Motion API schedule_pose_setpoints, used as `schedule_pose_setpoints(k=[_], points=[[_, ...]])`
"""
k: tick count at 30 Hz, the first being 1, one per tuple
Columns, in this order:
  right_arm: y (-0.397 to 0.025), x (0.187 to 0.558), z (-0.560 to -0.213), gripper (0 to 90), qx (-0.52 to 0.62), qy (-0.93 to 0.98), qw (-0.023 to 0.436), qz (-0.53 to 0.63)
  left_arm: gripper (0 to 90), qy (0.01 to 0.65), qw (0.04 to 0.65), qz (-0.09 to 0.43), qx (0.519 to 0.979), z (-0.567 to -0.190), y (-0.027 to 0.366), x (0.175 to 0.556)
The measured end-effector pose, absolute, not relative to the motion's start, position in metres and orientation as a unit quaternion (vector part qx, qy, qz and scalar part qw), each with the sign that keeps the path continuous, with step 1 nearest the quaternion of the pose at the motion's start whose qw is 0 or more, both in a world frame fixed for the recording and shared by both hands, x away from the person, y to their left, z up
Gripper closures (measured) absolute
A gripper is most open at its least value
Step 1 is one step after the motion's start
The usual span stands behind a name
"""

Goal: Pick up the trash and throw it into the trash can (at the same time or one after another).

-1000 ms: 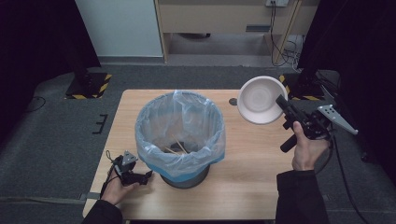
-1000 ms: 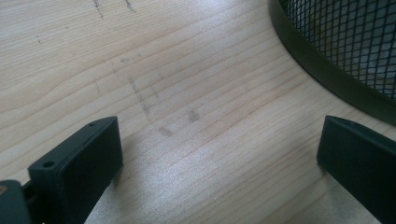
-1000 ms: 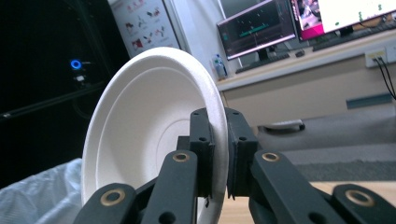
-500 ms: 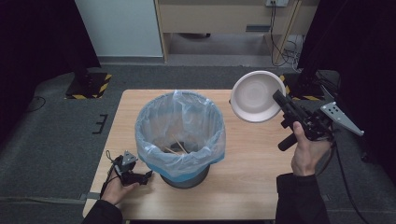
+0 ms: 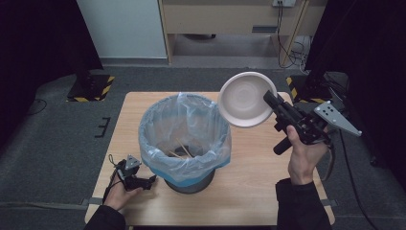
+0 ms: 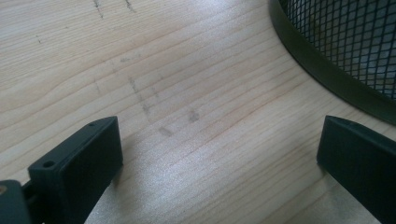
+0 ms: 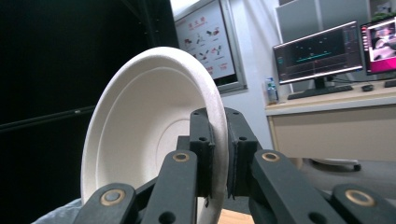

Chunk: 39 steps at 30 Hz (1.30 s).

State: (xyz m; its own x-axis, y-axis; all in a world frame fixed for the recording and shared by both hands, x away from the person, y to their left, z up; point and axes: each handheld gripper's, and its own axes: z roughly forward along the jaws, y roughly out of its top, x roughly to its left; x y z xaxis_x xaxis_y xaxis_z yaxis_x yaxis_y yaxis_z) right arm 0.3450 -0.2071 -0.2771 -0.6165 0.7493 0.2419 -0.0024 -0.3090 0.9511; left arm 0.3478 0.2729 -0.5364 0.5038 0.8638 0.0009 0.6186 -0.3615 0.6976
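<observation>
From the high view the plate (image 5: 245, 99) was held tilted in the air by the right gripper (image 5: 274, 102), just right of the bin (image 5: 184, 139) and past its rim; the left gripper (image 5: 143, 182) rested by the bin's base. The left gripper view showed its jaws wide apart over the bare table (image 6: 187, 84) (nothing between them). The right gripper view showed jaws clamped on the plate's (image 7: 144, 135) rim

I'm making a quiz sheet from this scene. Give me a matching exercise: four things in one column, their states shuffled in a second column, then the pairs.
1. paper plate
2. bin
3. left claw
4. right claw

a. open, low over the table
b. lined with a bluish bag
c. clamped on a rim
d. held tilted in the air

Pairs: 1-d, 2-b, 3-a, 4-c
</observation>
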Motion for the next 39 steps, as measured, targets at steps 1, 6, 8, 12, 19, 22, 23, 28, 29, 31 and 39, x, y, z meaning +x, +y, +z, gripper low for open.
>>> schedule_pose_setpoints(k=[1, 6, 8, 12, 19, 22, 23, 28, 29, 31, 39], points=[[-0.204, 0.345, -0.276, 83.8, 0.351, 0.529, 0.257, 0.728, 0.0, 0.461, 0.326, 0.188, 0.803, -0.536, 0.273, 0.348], [-0.187, 0.347, -0.268, 83.8, 0.339, 0.539, 0.255, 0.728, 0.0, 0.461, 0.326, 0.188, 0.803, -0.536, 0.273, 0.348], [-0.179, 0.349, -0.265, 83.8, 0.333, 0.544, 0.256, 0.726, 0.0, 0.461, 0.326, 0.188, 0.803, -0.536, 0.273, 0.348], [-0.158, 0.354, -0.263, 83.8, 0.324, 0.558, 0.248, 0.723, 0.0, 0.461, 0.326, 0.188, 0.803, -0.536, 0.273, 0.348], [-0.122, 0.362, -0.269, 83.7, 0.312, 0.594, 0.225, 0.707, 0.0, 0.462, 0.328, 0.188, 0.802, -0.537, 0.273, 0.348], [-0.107, 0.364, -0.272, 83.6, 0.304, 0.614, 0.224, 0.693, 0.0, 0.463, 0.328, 0.188, 0.802, -0.537, 0.273, 0.348], [-0.102, 0.365, -0.273, 83.3, 0.3, 0.62, 0.221, 0.691, 0.0, 0.462, 0.328, 0.188, 0.802, -0.537, 0.273, 0.348], [-0.093, 0.376, -0.283, 62.6, 0.294, 0.654, 0.182, 0.673, 0.0, 0.463, 0.328, 0.188, 0.802, -0.537, 0.273, 0.348], [-0.096, 0.377, -0.284, 58.7, 0.296, 0.654, 0.19, 0.67, 0.0, 0.462, 0.328, 0.188, 0.802, -0.537, 0.273, 0.348], [-0.106, 0.381, -0.286, 52.5, 0.312, 0.634, 0.193, 0.681, 0.0, 0.46, 0.325, 0.188, 0.804, -0.536, 0.273, 0.348], [-0.169, 0.398, -0.321, 26.8, 0.401, 0.618, 0.253, 0.627, 0.0, 0.461, 0.326, 0.188, 0.803, -0.536, 0.273, 0.348]])
